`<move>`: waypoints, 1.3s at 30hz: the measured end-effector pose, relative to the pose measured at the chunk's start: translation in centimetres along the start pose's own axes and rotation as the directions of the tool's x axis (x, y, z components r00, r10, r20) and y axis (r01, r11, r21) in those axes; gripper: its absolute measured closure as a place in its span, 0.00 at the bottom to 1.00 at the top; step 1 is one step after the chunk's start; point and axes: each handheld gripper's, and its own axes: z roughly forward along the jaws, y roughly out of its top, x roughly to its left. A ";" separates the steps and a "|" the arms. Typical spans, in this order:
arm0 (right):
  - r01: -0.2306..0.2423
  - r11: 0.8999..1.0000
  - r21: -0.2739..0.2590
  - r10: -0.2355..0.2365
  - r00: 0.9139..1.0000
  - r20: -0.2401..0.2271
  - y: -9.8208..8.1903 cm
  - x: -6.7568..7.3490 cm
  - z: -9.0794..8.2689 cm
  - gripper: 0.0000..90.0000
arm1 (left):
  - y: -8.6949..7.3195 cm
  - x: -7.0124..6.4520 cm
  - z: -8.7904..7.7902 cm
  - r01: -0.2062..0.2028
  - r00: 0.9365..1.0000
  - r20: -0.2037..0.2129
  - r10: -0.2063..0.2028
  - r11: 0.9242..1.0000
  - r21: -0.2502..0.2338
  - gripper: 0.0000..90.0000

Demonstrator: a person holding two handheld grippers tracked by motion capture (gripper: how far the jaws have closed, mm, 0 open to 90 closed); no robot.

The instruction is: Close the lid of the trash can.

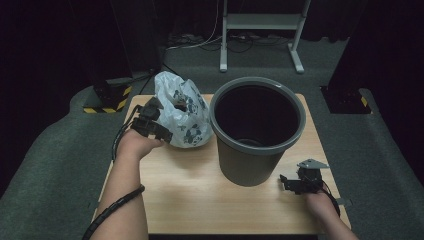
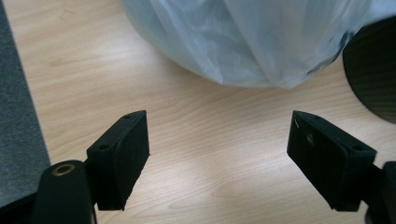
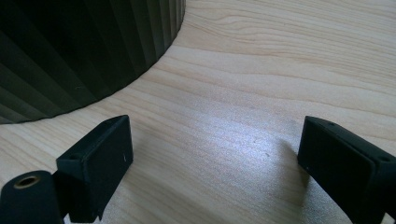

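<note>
Where two grippers hover, one bag (image 1: pixel 184 111) adjoins one bin (image 1: pixel 257 130).

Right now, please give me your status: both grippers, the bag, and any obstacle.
Left gripper open, just short of plastic bag. Right gripper open, empty, beside bin. Bag on table, touching bin. Nothing in the way.

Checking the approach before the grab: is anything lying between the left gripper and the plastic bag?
Nothing visible. The left gripper has its jaws open, with bare table between it and the plastic bag. The bin stands to the bag's right.
</note>
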 end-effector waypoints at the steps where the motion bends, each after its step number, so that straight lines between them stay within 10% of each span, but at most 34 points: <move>1: 0.000 1.000 0.000 0.000 1.000 0.000 0.0 0.0 0.0 0.11 | -0.3 -0.1 0.5 -0.005 1.000 0.004 0.005 1.000 0.003 0.22; 14: -0.003 1.000 0.003 0.003 1.000 0.001 0.0 0.0 0.0 0.11 | -4.3 -1.5 7.1 -0.098 0.995 -0.005 0.099 0.995 0.025 0.16; 29: -0.013 1.000 0.004 0.013 1.000 0.005 0.0 0.1 -0.1 0.11 | -9.1 -1.7 13.1 -0.033 0.998 -0.055 0.026 0.992 -0.121 0.16; 34: -0.009 1.000 0.003 0.009 1.000 0.002 -0.1 0.1 -0.1 0.11 | -10.1 -1.3 14.4 0.019 1.000 -0.015 -0.023 0.965 -0.260 0.11; 39: -0.008 1.000 0.003 0.008 1.000 0.003 -0.1 0.1 -0.1 0.11 | -12.2 -1.3 15.8 0.014 1.000 -0.011 -0.022 0.884 -0.468 0.00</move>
